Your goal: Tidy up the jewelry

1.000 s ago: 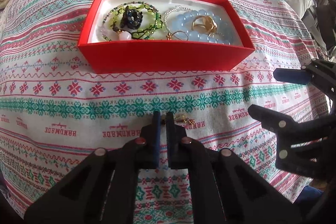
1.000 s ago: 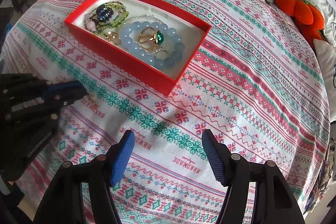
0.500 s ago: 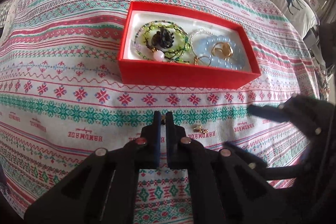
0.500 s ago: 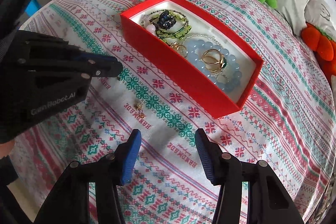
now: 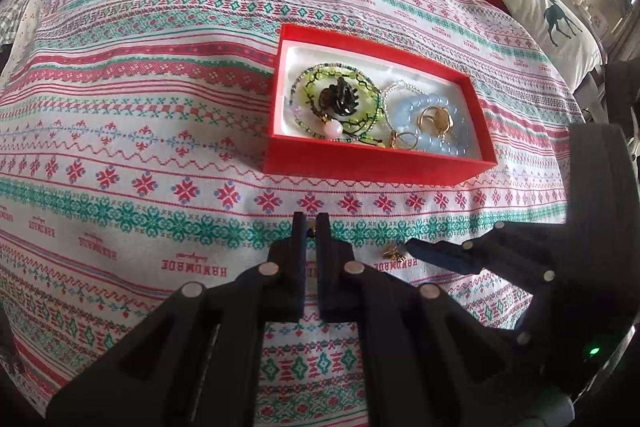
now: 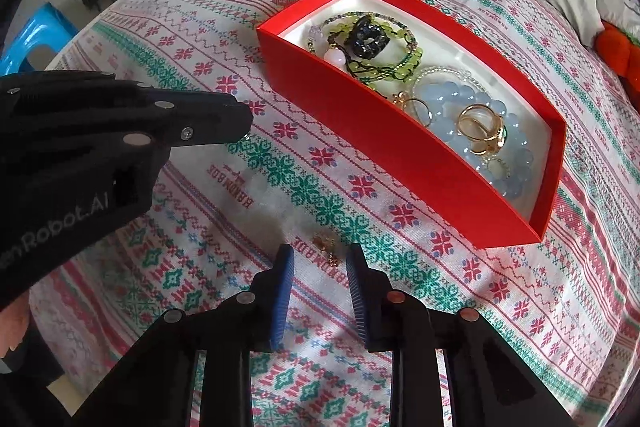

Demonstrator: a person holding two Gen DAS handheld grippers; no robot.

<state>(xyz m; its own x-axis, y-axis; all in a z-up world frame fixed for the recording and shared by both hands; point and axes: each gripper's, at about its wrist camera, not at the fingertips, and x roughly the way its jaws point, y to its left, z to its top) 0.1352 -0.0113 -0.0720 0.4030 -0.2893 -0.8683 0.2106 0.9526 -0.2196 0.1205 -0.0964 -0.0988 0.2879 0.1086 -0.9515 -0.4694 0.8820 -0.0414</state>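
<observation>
Fingers of the left gripper (image 5: 311, 227) are closed, seemingly on nothing; right gripper (image 6: 320, 259) jaws are closing around a small gold earring (image 6: 326, 242) lying just ahead, short of the red box (image 6: 404, 147). Risk: pads may pinch the patterned cloth (image 6: 280, 171) or flick the piece aside.

Soft, bright daylight (no harsh shadows); heavy fisheye bending with dark corners; sharp centre.

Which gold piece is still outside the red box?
The small gold earring on the patterned cloth, just ahead of the right gripper's closing fingertips. The gold rings already lie in the red box.
</observation>
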